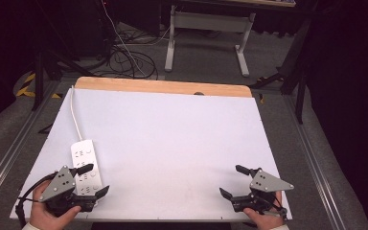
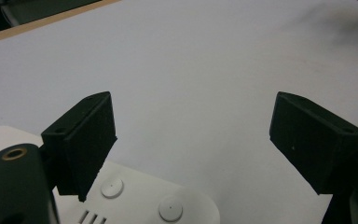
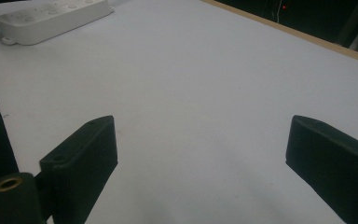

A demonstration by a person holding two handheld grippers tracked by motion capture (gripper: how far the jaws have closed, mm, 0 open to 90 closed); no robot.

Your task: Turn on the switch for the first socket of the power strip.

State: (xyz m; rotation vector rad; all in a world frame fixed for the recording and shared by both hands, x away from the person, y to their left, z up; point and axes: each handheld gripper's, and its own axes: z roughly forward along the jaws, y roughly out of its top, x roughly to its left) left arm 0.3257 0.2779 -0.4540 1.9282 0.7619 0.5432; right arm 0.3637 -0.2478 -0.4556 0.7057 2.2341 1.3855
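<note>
Left claw stood spread wide, empty, directly over the near end of the power strip; one jaw hung above the strip's top face, the other past its near end over bare counter. Right claw likewise spread and empty, well apart from the strip, near the counter's front right corner.

Power strip lay flat near the front left corner of the counter, long axis running away from the person, its white cord trailing toward the far edge.

Risks, as judged:
- Strip is low and flat with rounded corners; a bite from above could slide off the smooth plastic or only skate it along the slick counter.
- Left claw sat close to the round buttons; lowering there could press a switch unintended.
- Cord is slack and thin; pulling the strip toward the near edge could drag it off the counter, or the cord could snag.
- Strip lay close to the front edge, little margin for a push.

Materials: strip of glossy white moulded plastic, slotted sockets, domed buttons. Counter white, matte, smooth, with a pale wood strip along the far side. Jaws black, blocky, matte, flat-faced.
</note>
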